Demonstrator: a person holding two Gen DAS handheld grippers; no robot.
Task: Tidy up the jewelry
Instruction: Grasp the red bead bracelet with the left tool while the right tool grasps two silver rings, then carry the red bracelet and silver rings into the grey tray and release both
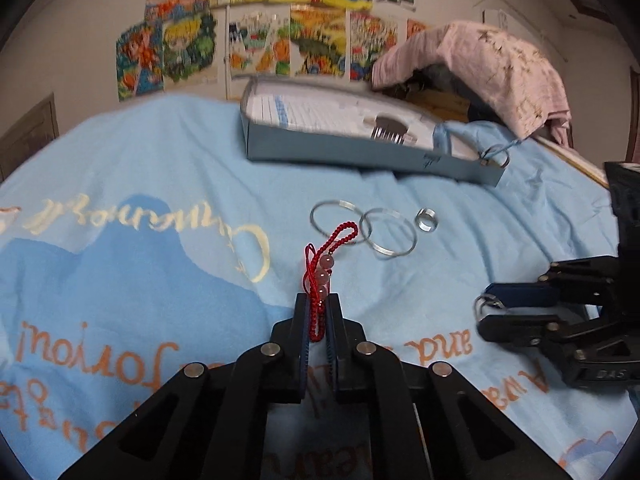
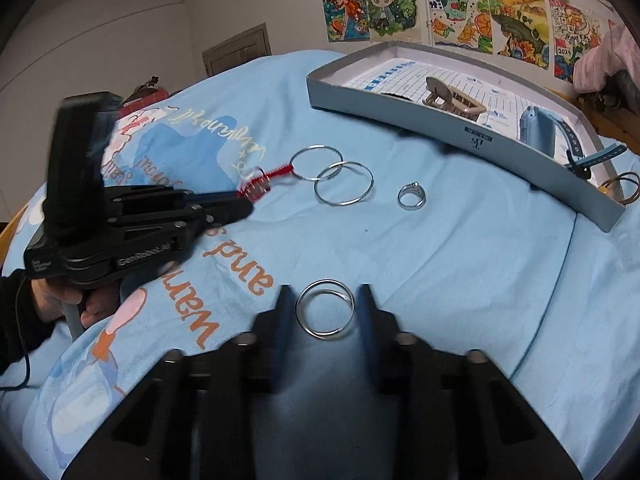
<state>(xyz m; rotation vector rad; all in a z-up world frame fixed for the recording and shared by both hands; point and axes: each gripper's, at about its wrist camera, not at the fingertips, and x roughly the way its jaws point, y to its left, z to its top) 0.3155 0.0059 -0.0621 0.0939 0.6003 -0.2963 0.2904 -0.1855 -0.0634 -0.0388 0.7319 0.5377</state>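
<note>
My left gripper is matte black plastic, round silver pins at the linkages, white lettering along the side. At nine o'clock, a black cable, black sleeve, bare fingers. My right gripper matches.

Readable text on the bedding, the box and the wall

The blue bedsheet carries upside-down orange words "and" and "warm"; the grey box wall shows "B&S", seemingly; one wall drawing reads "2024".

Light blue printed bedsheet, colourful drawings on wall, pink cloth
</note>
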